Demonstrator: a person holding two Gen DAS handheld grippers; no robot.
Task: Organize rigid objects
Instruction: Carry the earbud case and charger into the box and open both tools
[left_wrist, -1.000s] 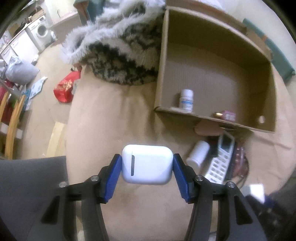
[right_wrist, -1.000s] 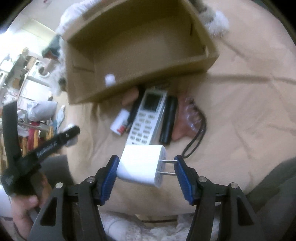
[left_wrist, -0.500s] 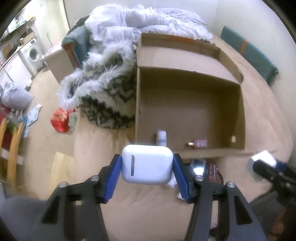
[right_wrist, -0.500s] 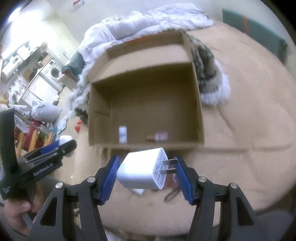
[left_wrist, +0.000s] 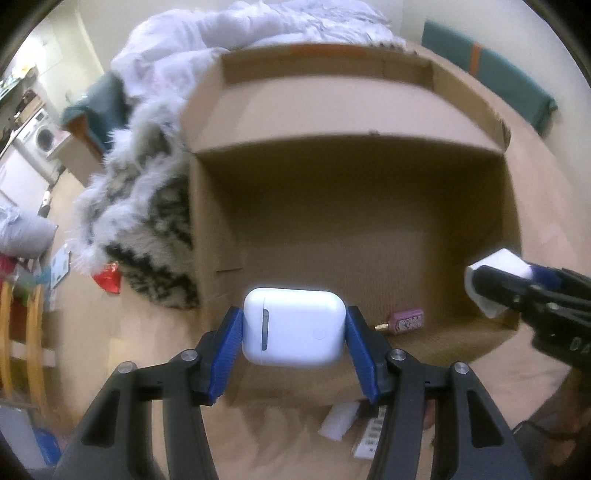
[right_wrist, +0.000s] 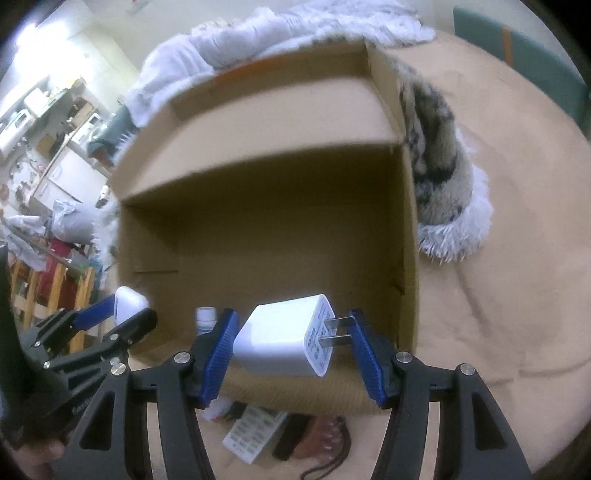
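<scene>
Clamped on a white earbud case (left_wrist: 293, 326), the left gripper (left_wrist: 293, 332) hangs at the cardboard box's (left_wrist: 343, 110) near rim, while the right gripper (right_wrist: 291, 341) pinches a white USB charger plug (right_wrist: 284, 341), prongs toward 3 o'clock, over the same rim. Inside the box lie a small pink bottle (left_wrist: 404, 322) and a white pill bottle (right_wrist: 206, 317). Farther off, at 10 o'clock, a furry patterned garment (left_wrist: 147, 206) touches the box's side.

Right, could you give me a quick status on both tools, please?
Left tool shut on white earbud case. Right tool shut on white plug charger. Both over open brown cardboard box. Nothing blocking.
</scene>
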